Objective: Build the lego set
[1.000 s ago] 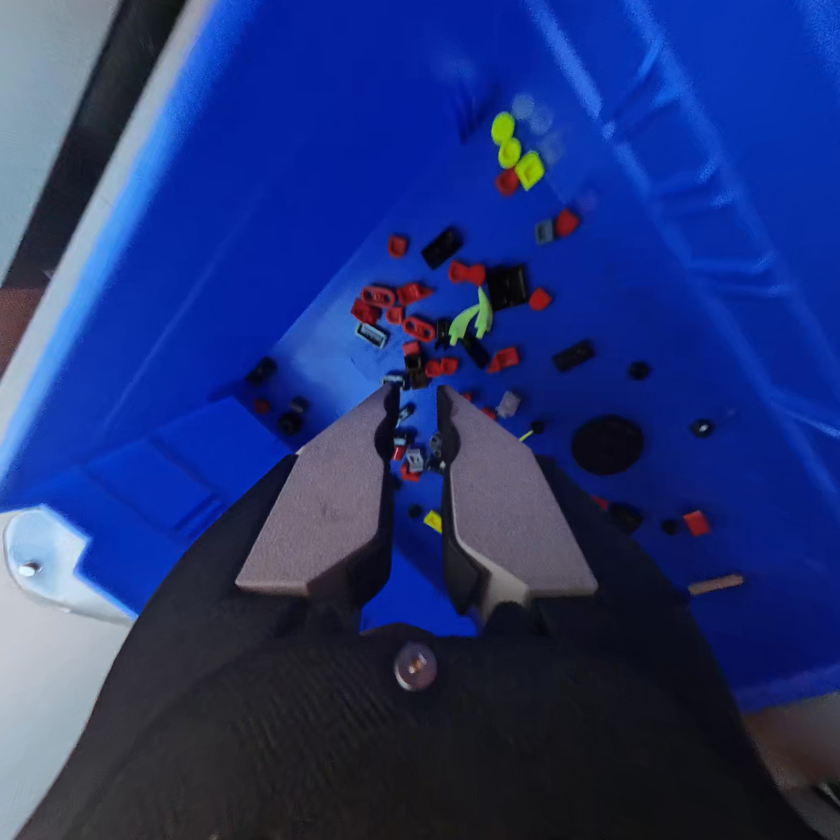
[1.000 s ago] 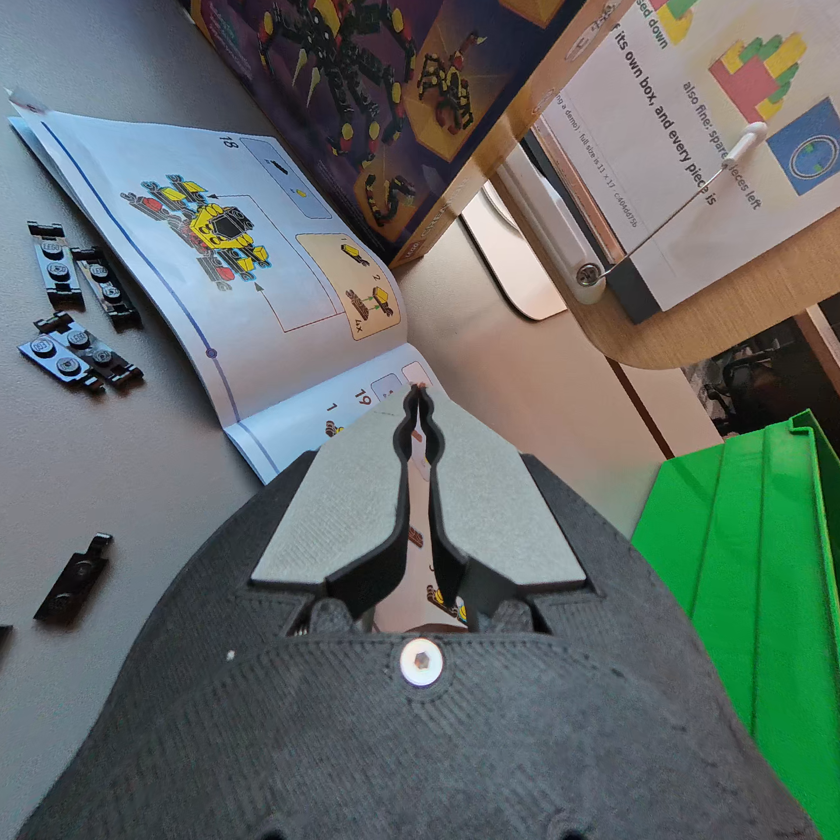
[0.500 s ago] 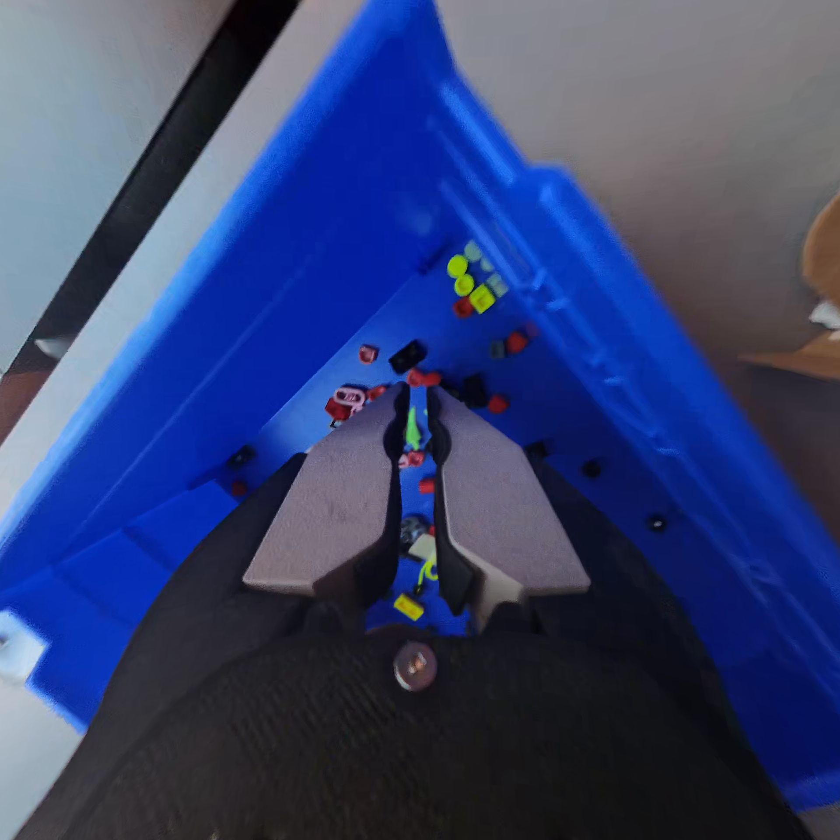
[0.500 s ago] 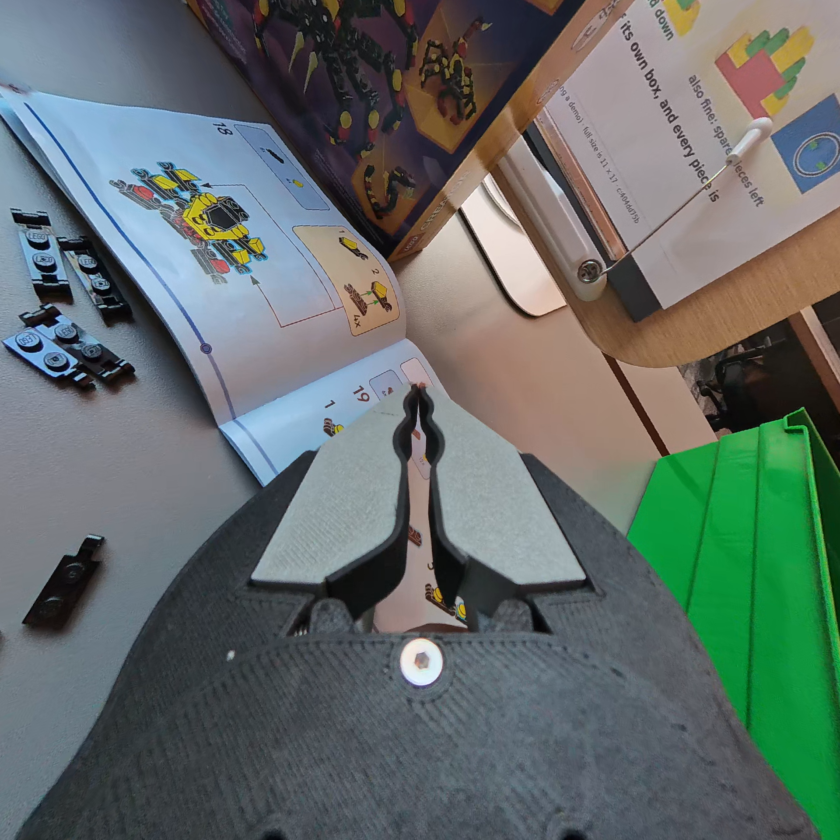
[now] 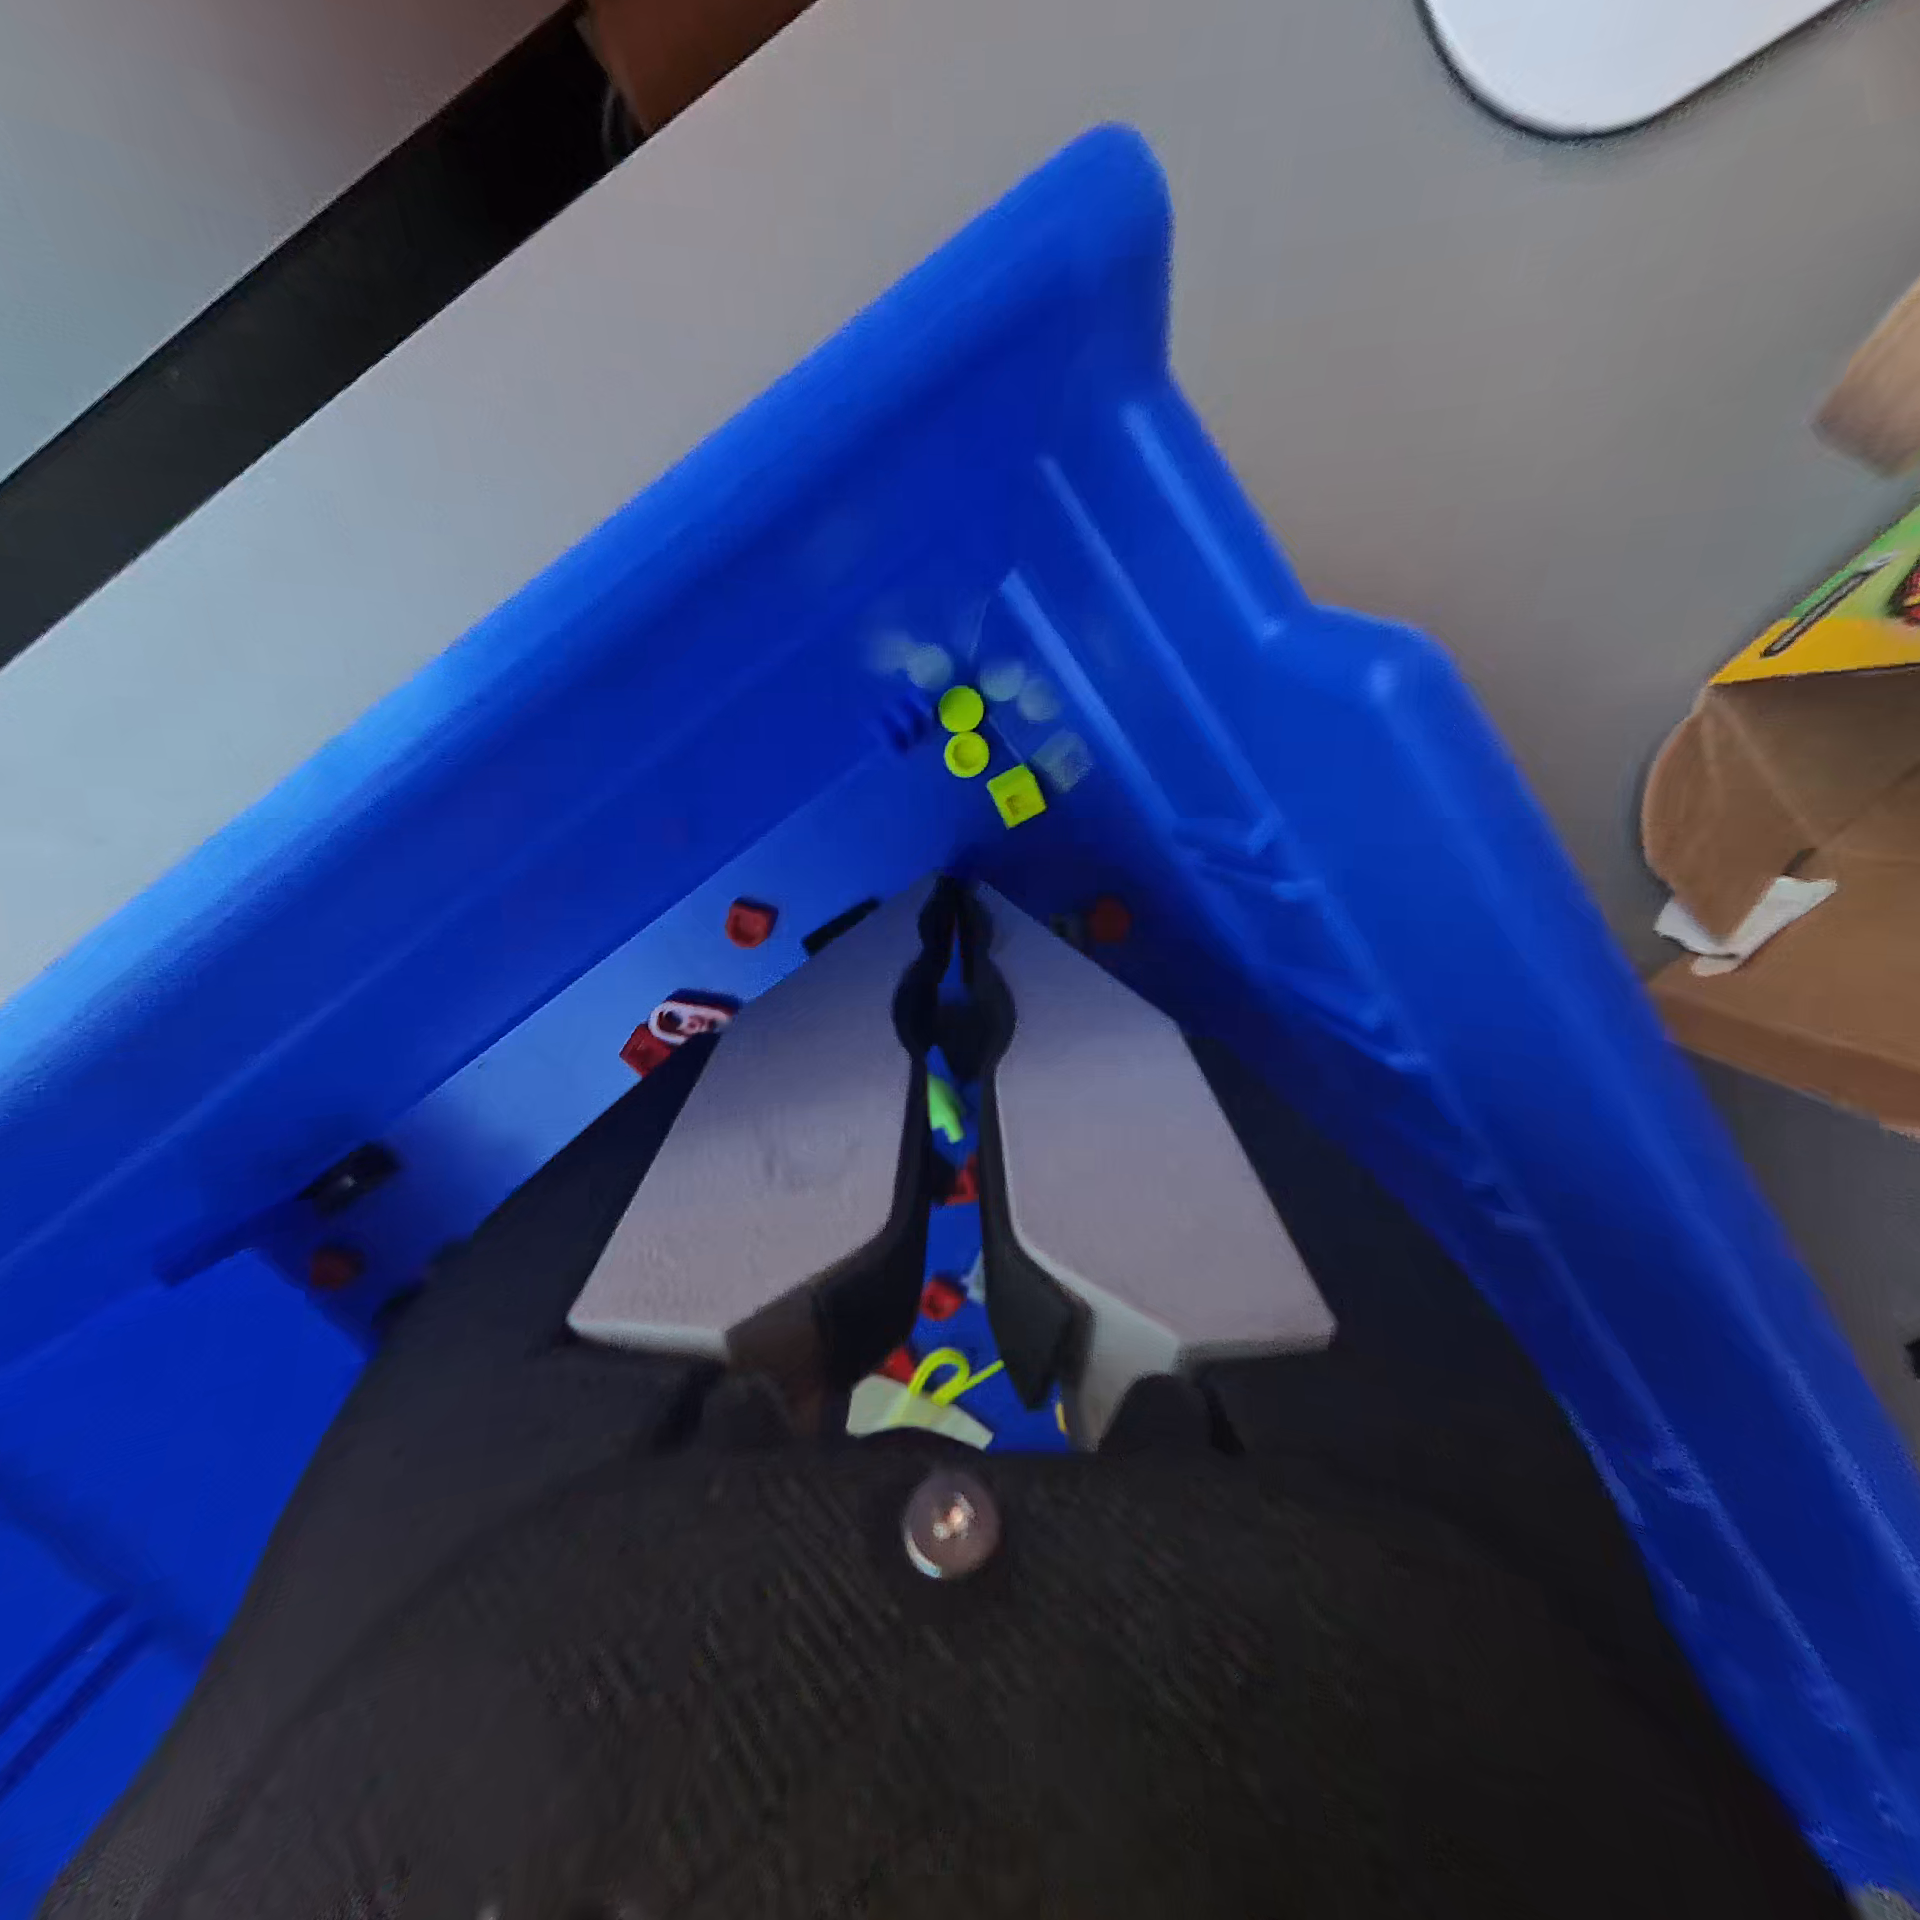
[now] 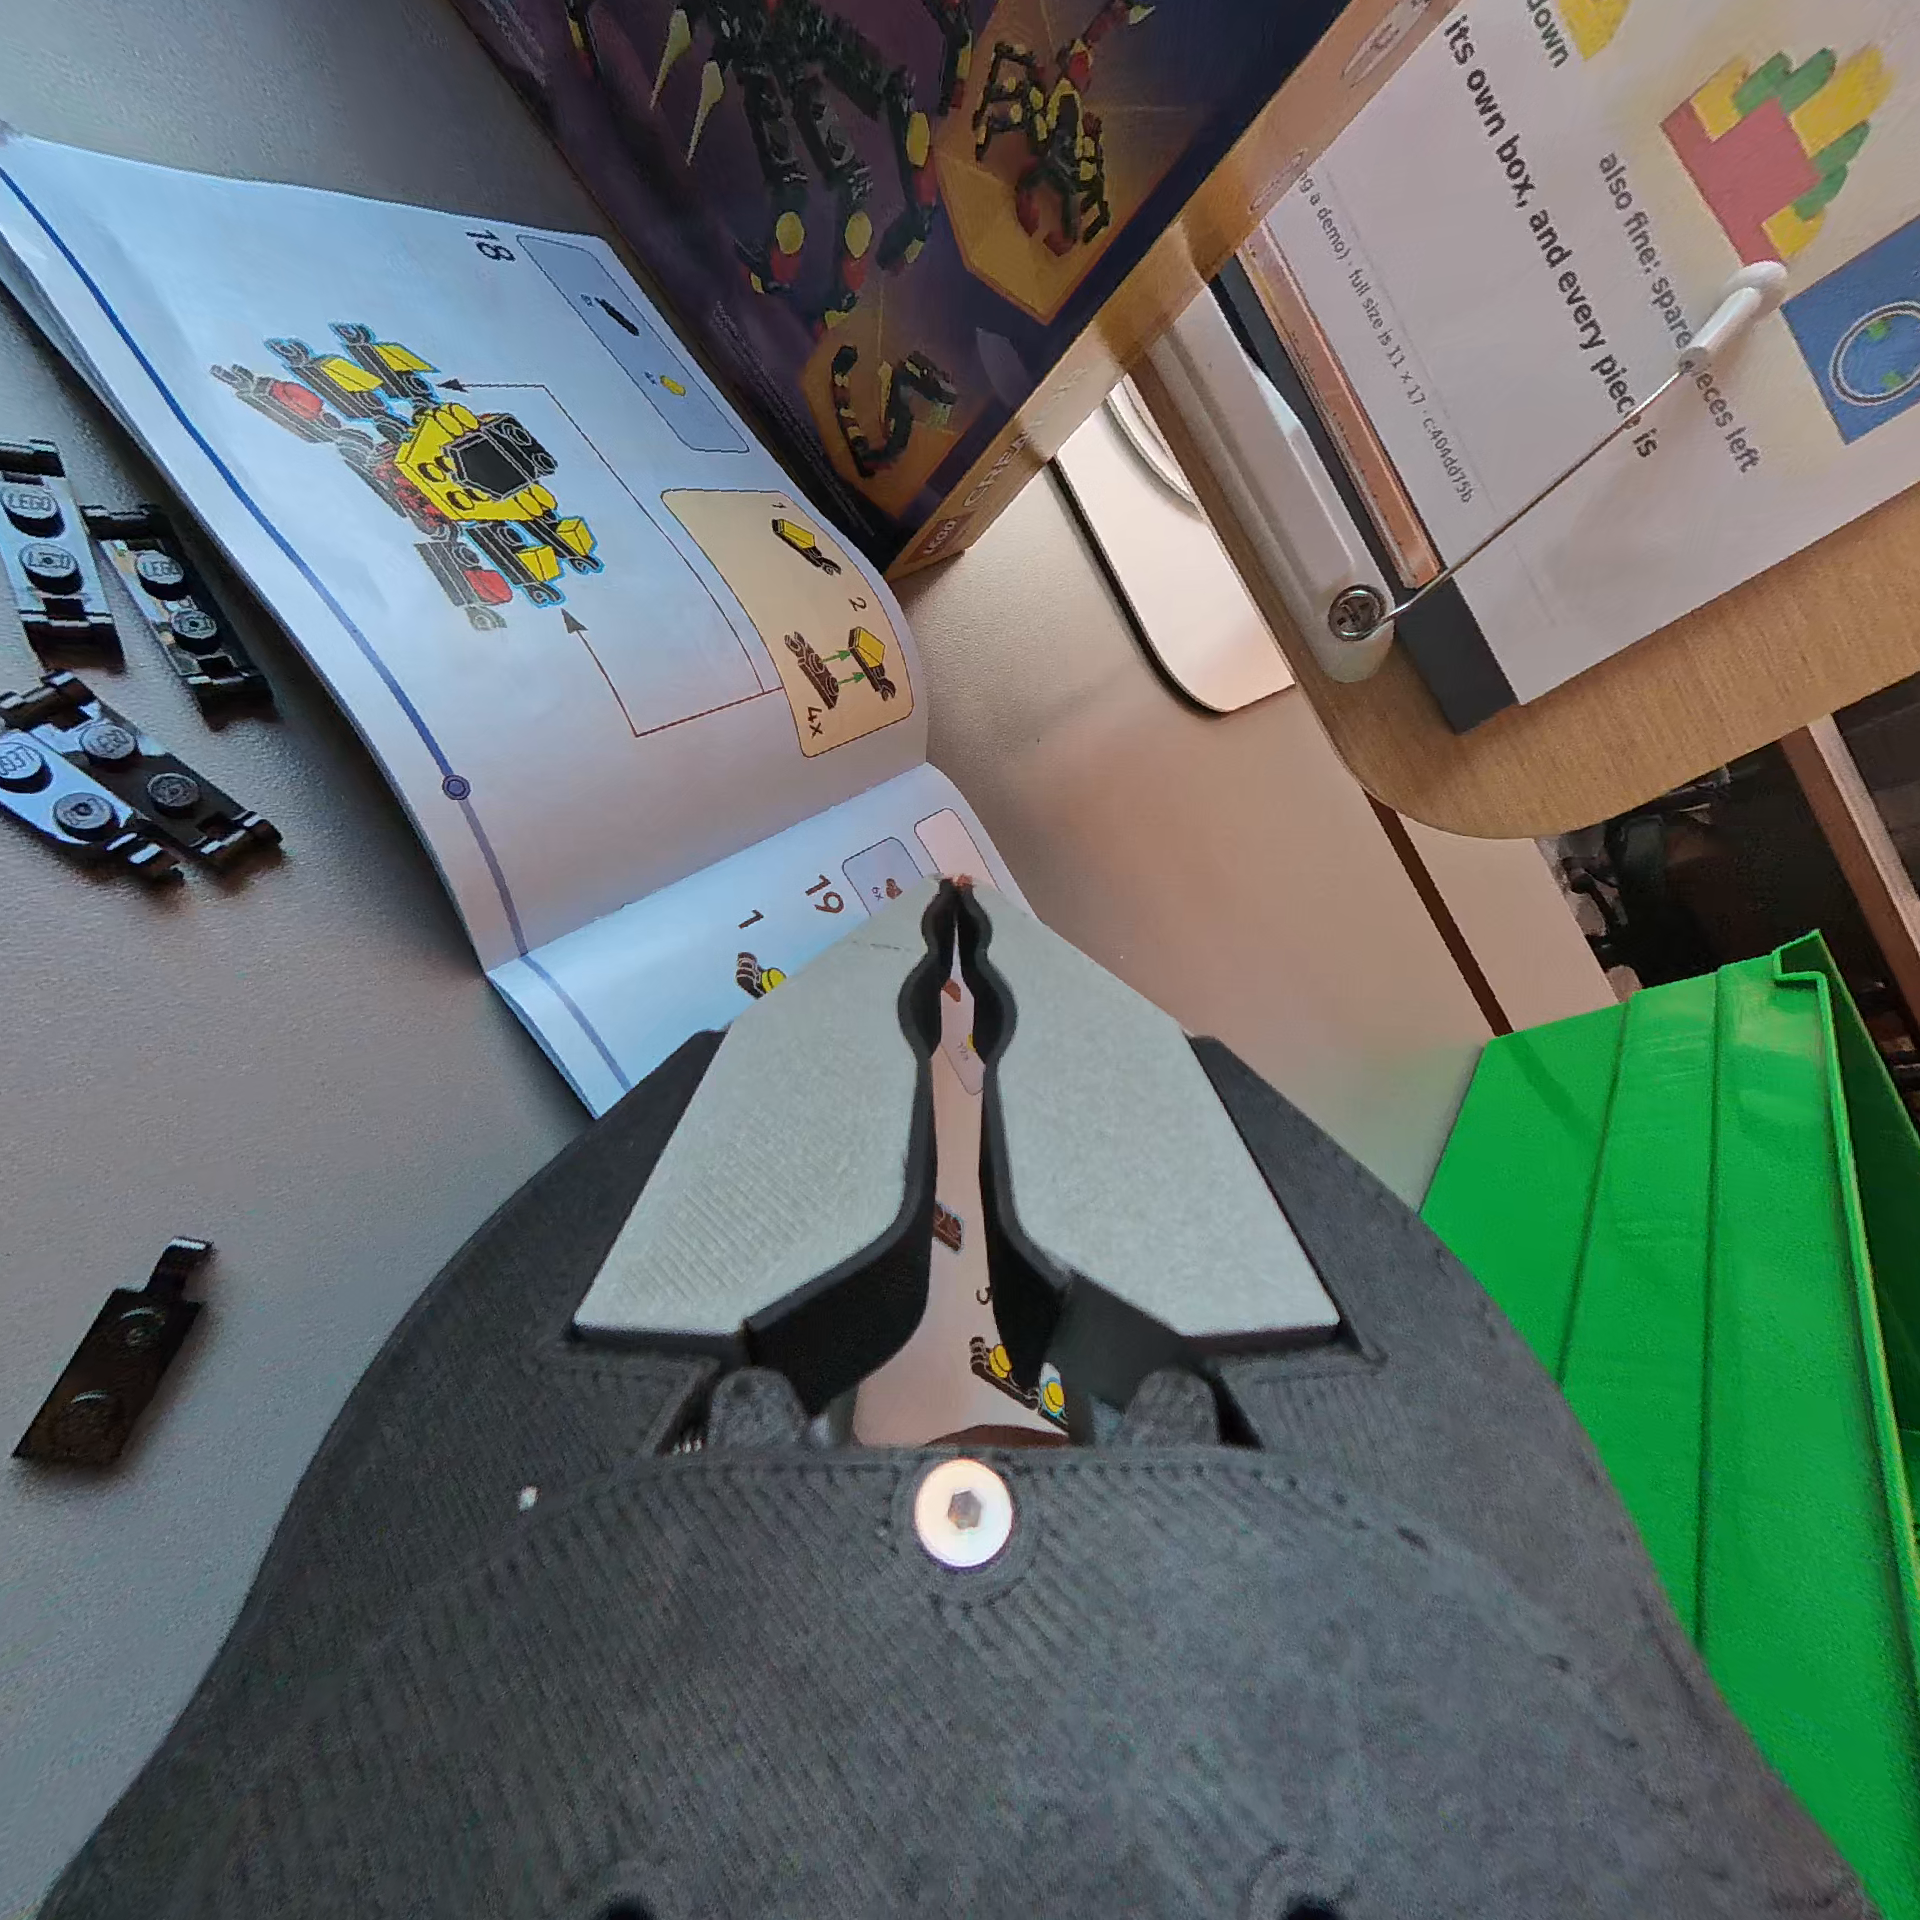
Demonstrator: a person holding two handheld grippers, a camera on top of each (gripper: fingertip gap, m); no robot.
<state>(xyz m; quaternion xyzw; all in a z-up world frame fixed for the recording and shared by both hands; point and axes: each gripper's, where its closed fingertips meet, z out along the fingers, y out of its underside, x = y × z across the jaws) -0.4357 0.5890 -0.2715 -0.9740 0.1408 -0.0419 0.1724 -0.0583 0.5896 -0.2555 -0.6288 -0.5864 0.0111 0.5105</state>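
Left wrist view, blurred: hangs above one blue bin (image 5: 520, 831) on a grey table (image 5: 1455, 364). On the bin floor, by count:
- two lime round pieces (image 5: 959, 710), touching each other in the far corner
- one yellow-green square piece (image 5: 1016, 800) just beside them
- at least five small red pieces (image 5: 750, 923), scattered
- two black pieces (image 5: 842, 928), well apart
- one green piece (image 5: 943, 1103) and one thin lime loop (image 5: 948, 1377), seen through the slot between the fingers

Left gripper (image 5: 948, 902): tips drawn together over the bin's inside; too blurred to tell whether any piece sits pinched between them. Off to the right, one open cardboard box (image 5: 1787, 883).

Right wrist view, sharp: right gripper (image 6: 954, 896) with tips pressed together, nothing visibly between them, above the near page of one open instruction booklet (image 6: 416, 499). On the table (image 6: 260, 1091), left of the booklet:
- five black plates in all
- four black plates (image 6: 62, 582) grouped as two pairs
- one single black plate (image 6: 114, 1351), nearer and well apart from the group

Behind the booklet, one lego set box (image 6: 883, 208), leaning. Right of that, one wooden stand (image 6: 1558, 748) with one printed sheet (image 6: 1558, 260) under a wire clip. At the right edge, one green bin (image 6: 1714, 1299); inside hidden.
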